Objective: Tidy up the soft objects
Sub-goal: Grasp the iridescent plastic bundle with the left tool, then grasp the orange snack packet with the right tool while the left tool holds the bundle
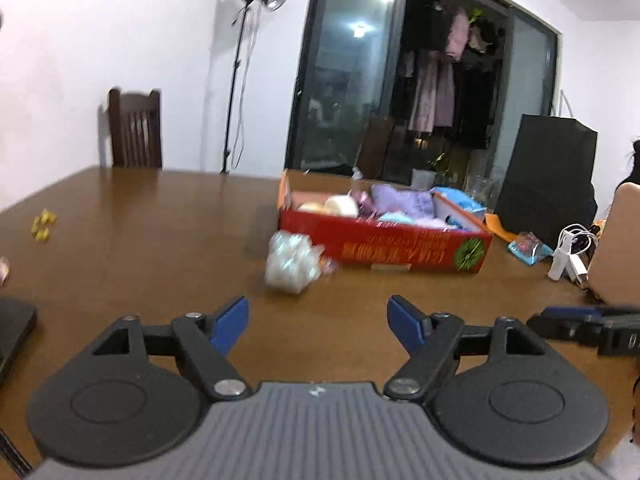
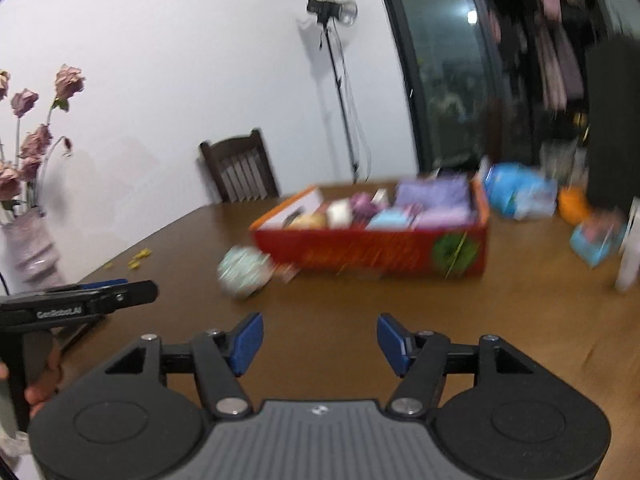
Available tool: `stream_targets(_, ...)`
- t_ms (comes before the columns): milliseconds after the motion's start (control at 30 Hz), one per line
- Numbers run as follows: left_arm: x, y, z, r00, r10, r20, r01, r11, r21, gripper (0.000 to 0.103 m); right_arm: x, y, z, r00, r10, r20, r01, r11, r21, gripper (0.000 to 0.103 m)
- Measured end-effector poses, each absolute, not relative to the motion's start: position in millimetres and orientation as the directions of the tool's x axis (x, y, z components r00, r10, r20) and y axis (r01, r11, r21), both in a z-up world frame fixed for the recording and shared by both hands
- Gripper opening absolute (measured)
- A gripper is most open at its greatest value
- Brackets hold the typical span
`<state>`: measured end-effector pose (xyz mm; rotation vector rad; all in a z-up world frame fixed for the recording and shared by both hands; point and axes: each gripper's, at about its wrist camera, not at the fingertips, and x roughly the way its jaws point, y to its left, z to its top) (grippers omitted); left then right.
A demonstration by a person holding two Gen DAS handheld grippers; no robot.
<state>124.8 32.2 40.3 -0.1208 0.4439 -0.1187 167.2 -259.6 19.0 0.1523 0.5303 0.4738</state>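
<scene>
A red cardboard box (image 1: 384, 246) (image 2: 372, 252) on the brown table holds several soft things in purple, white, blue and pink. A pale soft bundle in clear wrap (image 1: 292, 262) (image 2: 244, 270) lies on the table against the box's left front corner. My left gripper (image 1: 318, 326) is open and empty, a short way in front of the bundle. My right gripper (image 2: 320, 342) is open and empty, in front of the box. The left gripper also shows at the left of the right wrist view (image 2: 80, 300).
Blue packets (image 1: 530, 248) (image 2: 520, 194), an orange item (image 2: 574, 204), a white charger with cables (image 1: 570, 256) and a black bag (image 1: 548, 176) lie right of the box. Small yellow bits (image 1: 42, 224) lie far left. A vase of pink flowers (image 2: 28, 184) stands left. A chair (image 1: 136, 128) stands behind the table.
</scene>
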Motion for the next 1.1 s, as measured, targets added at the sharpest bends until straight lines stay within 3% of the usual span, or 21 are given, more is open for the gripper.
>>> stream_targets(333,142,54,29,0.898,-0.117,-0.423,0.044,0.983,-0.178,0.079,173,-229,26,0.771,0.445,-0.456,-0.401,0.895,0.195,0.062)
stream_targets(600,208,55,13,0.866,-0.129,-0.483,0.045,0.983,-0.18,0.081,224,-215,21,0.755,0.427,-0.498,-0.398,0.902,0.17,0.062)
stream_targets(733,249,43,14,0.867,-0.157,-0.473,0.102,0.985,-0.141,0.083,266,-199,20,0.75,0.419,-0.511,-0.419,0.9,0.122,0.061)
stream_targets(900,298,39,4,0.848,-0.165,-0.504,0.118,0.985,-0.124,0.083,320,-175,17,0.719,0.455,-0.526,-0.494,0.866,0.073,0.054)
stream_targets(933,303,40,1,0.842,-0.169,-0.513,0.117,0.984,-0.132,0.077,330,-169,15,0.714,0.453,-0.533,-0.508,0.86,0.051,0.053)
stream_targets(967,307,44,-3,0.829,-0.179,-0.53,0.122,0.983,-0.14,0.055,339,-163,14,0.709,0.451,-0.543,-0.519,0.854,0.031,0.053)
stream_targets(1000,309,49,-6,0.821,-0.186,-0.539,0.121,0.981,-0.154,0.044,348,-156,12,0.698,0.458,-0.551,-0.54,0.842,0.015,0.053)
stream_targets(1100,306,70,-6,0.834,-0.158,-0.528,0.062,0.979,-0.196,0.041,363,-137,9,0.66,0.502,-0.559,-0.611,0.791,-0.011,0.053)
